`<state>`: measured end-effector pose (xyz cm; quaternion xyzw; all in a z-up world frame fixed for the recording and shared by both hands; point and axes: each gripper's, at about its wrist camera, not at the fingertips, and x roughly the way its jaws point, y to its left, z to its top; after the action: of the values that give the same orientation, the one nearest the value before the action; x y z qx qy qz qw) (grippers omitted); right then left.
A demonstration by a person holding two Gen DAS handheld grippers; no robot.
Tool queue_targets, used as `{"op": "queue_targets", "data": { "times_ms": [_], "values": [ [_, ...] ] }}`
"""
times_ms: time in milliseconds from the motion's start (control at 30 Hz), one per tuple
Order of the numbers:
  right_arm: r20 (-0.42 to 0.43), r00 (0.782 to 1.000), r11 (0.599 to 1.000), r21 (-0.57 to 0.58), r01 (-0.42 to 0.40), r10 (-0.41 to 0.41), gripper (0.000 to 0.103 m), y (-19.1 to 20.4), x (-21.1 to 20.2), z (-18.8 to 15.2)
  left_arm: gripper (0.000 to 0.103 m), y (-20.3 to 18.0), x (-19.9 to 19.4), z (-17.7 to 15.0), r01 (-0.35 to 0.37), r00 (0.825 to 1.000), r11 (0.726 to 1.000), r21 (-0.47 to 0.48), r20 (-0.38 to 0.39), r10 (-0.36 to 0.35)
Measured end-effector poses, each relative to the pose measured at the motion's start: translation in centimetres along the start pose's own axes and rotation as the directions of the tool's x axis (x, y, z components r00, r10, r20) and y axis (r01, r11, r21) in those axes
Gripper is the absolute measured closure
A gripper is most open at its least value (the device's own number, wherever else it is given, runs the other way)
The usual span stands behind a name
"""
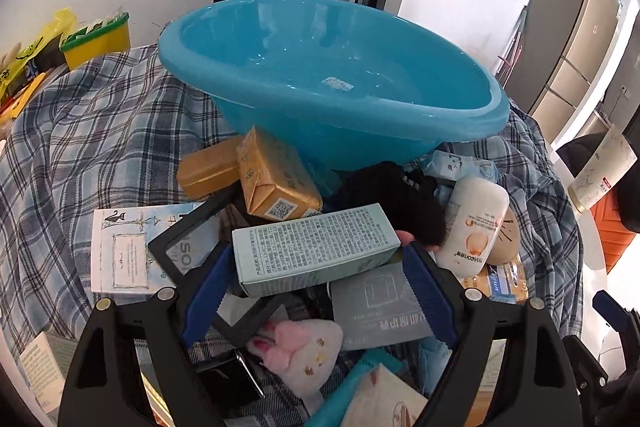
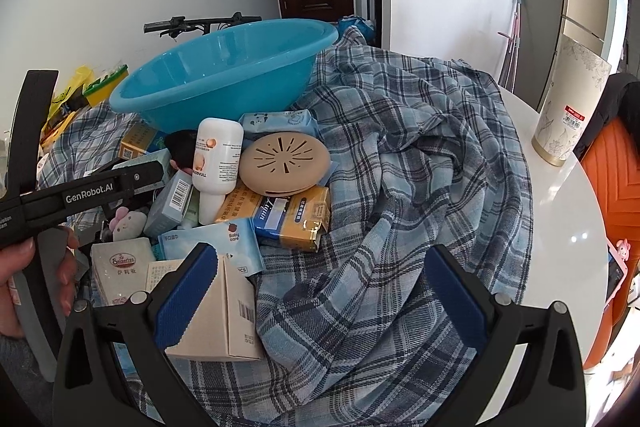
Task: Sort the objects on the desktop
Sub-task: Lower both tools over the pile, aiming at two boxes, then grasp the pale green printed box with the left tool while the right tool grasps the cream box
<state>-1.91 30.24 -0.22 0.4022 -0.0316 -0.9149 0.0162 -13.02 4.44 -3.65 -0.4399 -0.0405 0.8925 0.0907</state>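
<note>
- Left wrist view: the left gripper (image 1: 316, 267) is seen with its blue fingers (image 1: 208, 287) set at either end of a pale green printed carton (image 1: 316, 253). The carton's long axis runs crosswise, from one finger to the other, so it is spanned lengthwise. The pads appear to press on both ends, and the carton is judged to be clamped.
- Straight ahead of the fingers, beyond a gold wrapped pack (image 1: 276, 183) and a black knitted item (image 1: 400, 203), the blue basin (image 1: 332, 75) is seen empty on the plaid cloth (image 1: 100, 131). It is judged the likely destination, lying forward of the held carton.
- Right wrist view: the right gripper (image 2: 316, 291) is seen with fingers wide apart and nothing clamped; only plaid cloth lies between them. A cream box (image 2: 224, 311) lies against the left-hand finger.
- The pile, with a white lotion bottle (image 2: 216, 159) and a tan round vented case (image 2: 286, 163), lies ahead and to the left of those fingers.
- The left gripper is judged nearer the basin.
</note>
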Motion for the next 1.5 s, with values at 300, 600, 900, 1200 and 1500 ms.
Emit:
{"op": "queue_targets", "data": {
  "times_ms": [300, 600, 900, 1200, 1500],
  "values": [
    [-0.005, 1.0, 1.0, 0.0, 0.005, -0.005, 0.0, -0.1, 0.1, 0.1, 0.016, 0.0, 1.2, 0.1, -0.012, 1.0, 0.999, 0.029, 0.002, 0.012],
    [0.005, 1.0, 1.0, -0.005, -0.003, 0.003, 0.0, 0.2, -0.3, 0.2, 0.017, 0.5, -4.8, -0.9, 0.009, 0.984, 1.0, 0.03, 0.178, -0.014],
    [0.011, 0.997, 0.993, -0.083, -0.08, 0.081, 0.0, 3.4, -1.4, -1.1, 0.017, 1.1, -7.7, -4.6, -0.134, 0.976, 0.988, 0.076, 0.183, 0.118],
    [-0.01, 0.996, 0.984, -0.155, -0.085, 0.084, 0.0, 6.3, -0.9, -2.6, 0.017, 2.0, -9.1, -6.7, -0.101, 0.98, 0.993, 0.058, 0.176, 0.089],
    [-0.034, 0.997, 0.985, -0.159, -0.071, 0.067, 0.0, 6.5, 0.1, -3.1, 0.017, 1.3, -9.0, -7.2, -0.116, 0.98, 0.989, 0.09, 0.175, 0.099]
  ]
}}
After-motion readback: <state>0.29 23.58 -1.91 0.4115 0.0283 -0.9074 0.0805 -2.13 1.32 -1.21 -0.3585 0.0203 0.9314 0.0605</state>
